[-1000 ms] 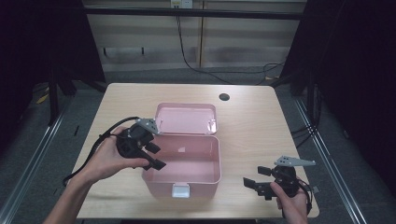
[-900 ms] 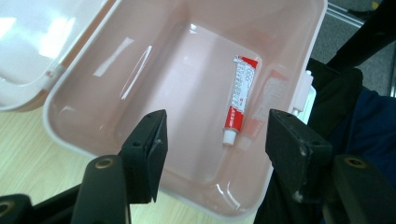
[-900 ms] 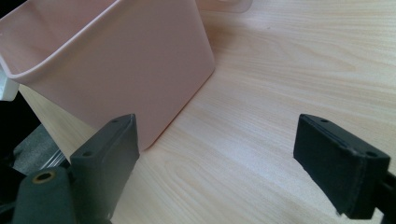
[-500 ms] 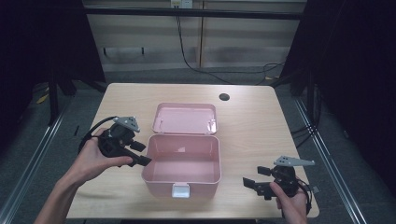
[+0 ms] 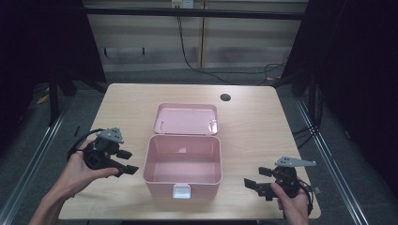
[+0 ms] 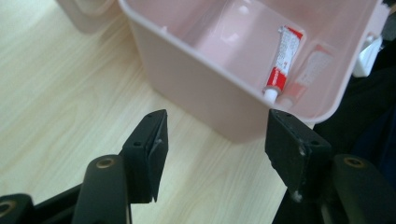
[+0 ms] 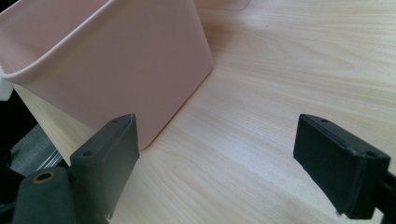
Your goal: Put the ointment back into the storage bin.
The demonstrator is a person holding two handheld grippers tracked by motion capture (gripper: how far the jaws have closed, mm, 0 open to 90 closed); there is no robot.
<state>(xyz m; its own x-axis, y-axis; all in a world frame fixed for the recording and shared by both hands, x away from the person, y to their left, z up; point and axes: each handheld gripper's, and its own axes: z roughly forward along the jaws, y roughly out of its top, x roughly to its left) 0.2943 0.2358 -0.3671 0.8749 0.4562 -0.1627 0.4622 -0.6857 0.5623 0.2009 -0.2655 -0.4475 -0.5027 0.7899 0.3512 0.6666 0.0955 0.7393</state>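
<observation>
While both hand-held grippers hung wide and empty, the pink box (image 5: 184, 161) sat open mid-frame on the bench (image 5: 126, 103).
A tube (image 6: 281, 63) lay inside; closing its lid (image 5: 186, 119) at frame centre likely came next.

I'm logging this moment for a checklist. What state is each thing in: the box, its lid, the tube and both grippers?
Pink box: open, upright on the table.
Lid: off, lying flat behind the box.
Red and white tube: lying inside the box, against its wall.
Left gripper: open, empty, beside the box.
Right gripper: open, empty.
</observation>
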